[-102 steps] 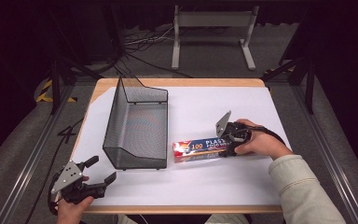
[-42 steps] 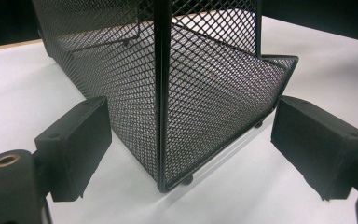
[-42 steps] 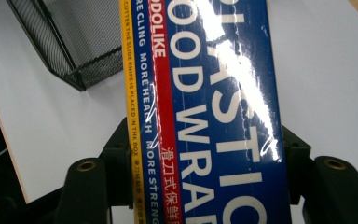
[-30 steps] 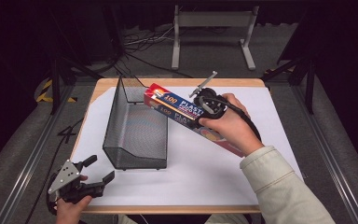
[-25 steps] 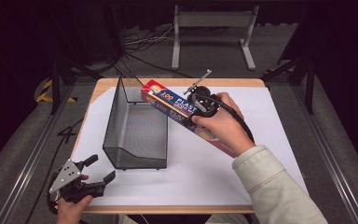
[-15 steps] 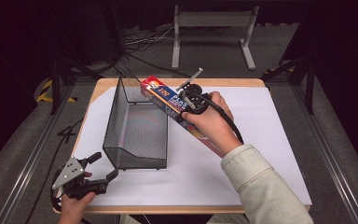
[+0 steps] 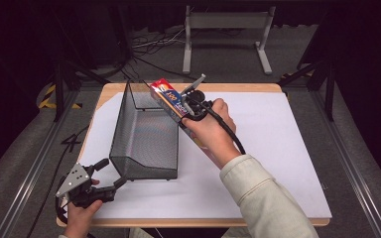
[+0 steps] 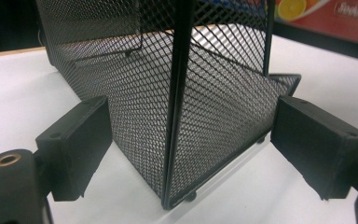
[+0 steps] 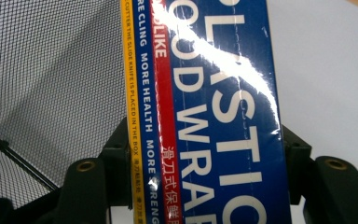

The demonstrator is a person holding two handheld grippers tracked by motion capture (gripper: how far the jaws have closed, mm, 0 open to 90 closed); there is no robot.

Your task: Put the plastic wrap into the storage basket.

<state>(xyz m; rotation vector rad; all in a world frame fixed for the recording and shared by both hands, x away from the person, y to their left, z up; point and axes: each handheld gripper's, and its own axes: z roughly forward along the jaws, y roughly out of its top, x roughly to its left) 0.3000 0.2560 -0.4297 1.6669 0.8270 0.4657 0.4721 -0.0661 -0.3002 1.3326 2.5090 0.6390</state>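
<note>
The wrap box (image 7: pixel 171 101) is held off the bench, tilted, its far end raised over the right wall of the mesh tray (image 7: pixel 146 134) near the tray's 1 o'clock corner. The right gripper (image 7: pixel 191 101) is clamped on it across its width; in the right gripper view the jaws press both long sides of the box (image 9: pixel 214 116), with the mesh (image 9: pixel 51 93) just beyond at 10 o'clock. The grip sits near the raised end, so most of the box's length hangs behind the jaws, under the hand.

The tray stands on the white bench (image 7: pixel 278 148), left of centre, open at the top, its taller walls toward 12 o'clock. The left gripper (image 7: pixel 101 178) waits at about 7 o'clock from the tray, jaws apart and holding nothing; in the left gripper view they frame the tray's near corner (image 8: pixel 177 116) without touching it.

Risks, as I judge them:
- The box looks glossy, and with the grip off-centre it could pivot or slide in the jaws as it is lowered.
- The box is long, so an end may catch the tray's rim and leave the box propped across the wall.
- The tray seems light and nothing steadies it, so a knock on its wall could shove or tip it.
</note>
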